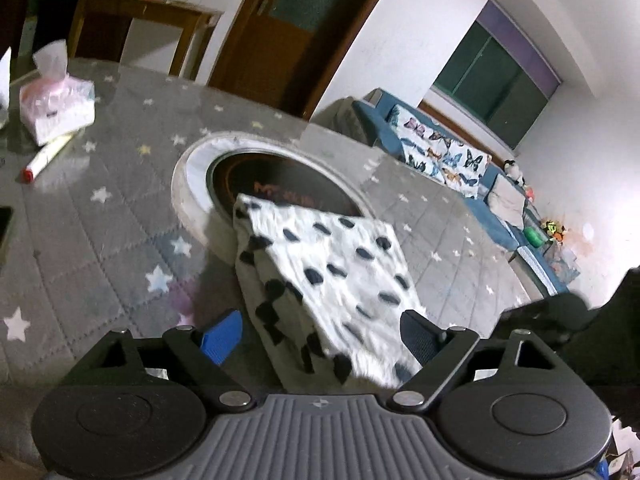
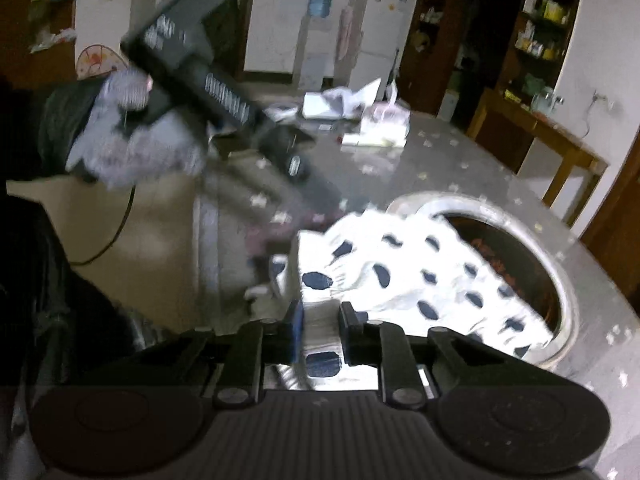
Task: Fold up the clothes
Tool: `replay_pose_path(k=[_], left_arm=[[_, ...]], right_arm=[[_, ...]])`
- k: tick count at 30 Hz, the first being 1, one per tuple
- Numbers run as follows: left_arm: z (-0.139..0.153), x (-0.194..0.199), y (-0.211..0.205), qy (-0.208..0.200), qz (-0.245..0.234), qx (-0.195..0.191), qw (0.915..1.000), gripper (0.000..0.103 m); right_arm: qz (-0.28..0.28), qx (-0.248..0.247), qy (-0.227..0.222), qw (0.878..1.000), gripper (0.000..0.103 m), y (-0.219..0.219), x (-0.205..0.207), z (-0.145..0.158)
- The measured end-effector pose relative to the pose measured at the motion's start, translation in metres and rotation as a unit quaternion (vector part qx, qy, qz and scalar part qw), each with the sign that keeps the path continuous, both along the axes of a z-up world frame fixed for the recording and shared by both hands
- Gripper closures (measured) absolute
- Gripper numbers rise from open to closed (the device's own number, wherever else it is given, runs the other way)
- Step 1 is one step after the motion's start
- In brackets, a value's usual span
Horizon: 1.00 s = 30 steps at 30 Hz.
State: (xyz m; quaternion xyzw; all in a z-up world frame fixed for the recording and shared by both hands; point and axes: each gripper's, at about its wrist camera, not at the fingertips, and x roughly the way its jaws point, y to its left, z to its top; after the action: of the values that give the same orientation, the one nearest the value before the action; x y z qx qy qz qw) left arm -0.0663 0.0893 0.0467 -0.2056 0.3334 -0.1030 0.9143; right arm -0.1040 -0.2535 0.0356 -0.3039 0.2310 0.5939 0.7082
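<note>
1. Two grippers work one white garment with dark spots (image 1: 332, 276), which lies folded on the star-patterned grey table cover (image 1: 100, 216), partly over the round white-rimmed opening (image 1: 192, 168).
2. The left gripper (image 1: 320, 336) stands spread wide, pads clear of the cloth lying between them.
3. The right gripper (image 2: 322, 328) pinches the garment's near edge.
4. A gloved hand (image 2: 136, 140) holds the left tool.

Each camera sits just behind its own tool and looks forward and down along the fingers, close over the bench (image 1: 100, 216). The left view faces a brown door (image 1: 304, 20), a window (image 1: 496, 80) and a blue sofa (image 1: 440, 148). The right view faces shelves (image 2: 536, 32) and a white fridge (image 2: 380, 28). Both share the spotted cloth (image 1: 340, 272) (image 2: 420, 276) and the round opening (image 1: 280, 184) (image 2: 520, 248) in the bench; the right view also catches the left tool (image 2: 296, 160).
</note>
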Motion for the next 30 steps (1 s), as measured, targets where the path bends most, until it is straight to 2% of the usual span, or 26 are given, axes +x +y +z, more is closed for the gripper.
replay_pose_path(k=[3, 9, 10, 14, 17, 23, 27, 30], left_arm=[[0.007, 0.003, -0.007, -0.015, -0.014, 0.007, 0.9998, 0.016], [0.012, 0.025, -0.026, -0.040, -0.049, -0.005, 0.9980, 0.038], [0.011, 0.030, -0.031, -0.040, -0.056, -0.009, 0.9976, 0.044], [-0.004, 0.041, -0.044, -0.020, -0.087, -0.022, 0.9958, 0.056], [-0.022, 0.043, -0.049, 0.007, -0.098, -0.031, 0.9947, 0.062], [-0.044, 0.029, -0.049, 0.024, -0.097, -0.010, 0.9949, 0.064], [-0.039, 0.024, -0.048, 0.015, -0.101, -0.002, 0.9948, 0.064], [-0.030, 0.023, -0.051, 0.000, -0.108, 0.007, 0.9942, 0.062]], right_arm=[[0.007, -0.006, 0.001, 1.000, 0.085, 0.001, -0.002, -0.005], [0.008, -0.008, -0.007, 1.000, 0.085, 0.000, -0.001, -0.004], [0.007, -0.008, -0.007, 1.000, 0.085, 0.000, -0.002, -0.005], [0.004, -0.003, -0.001, 1.000, 0.085, -0.002, -0.003, -0.007], [-0.001, -0.001, 0.011, 1.000, 0.080, -0.004, -0.001, -0.009], [-0.015, 0.021, 0.049, 0.998, 0.077, -0.016, 0.008, -0.001], [-0.045, 0.049, 0.072, 0.995, 0.077, -0.029, 0.026, 0.015], [-0.083, 0.067, 0.063, 0.992, 0.076, -0.035, 0.044, 0.024]])
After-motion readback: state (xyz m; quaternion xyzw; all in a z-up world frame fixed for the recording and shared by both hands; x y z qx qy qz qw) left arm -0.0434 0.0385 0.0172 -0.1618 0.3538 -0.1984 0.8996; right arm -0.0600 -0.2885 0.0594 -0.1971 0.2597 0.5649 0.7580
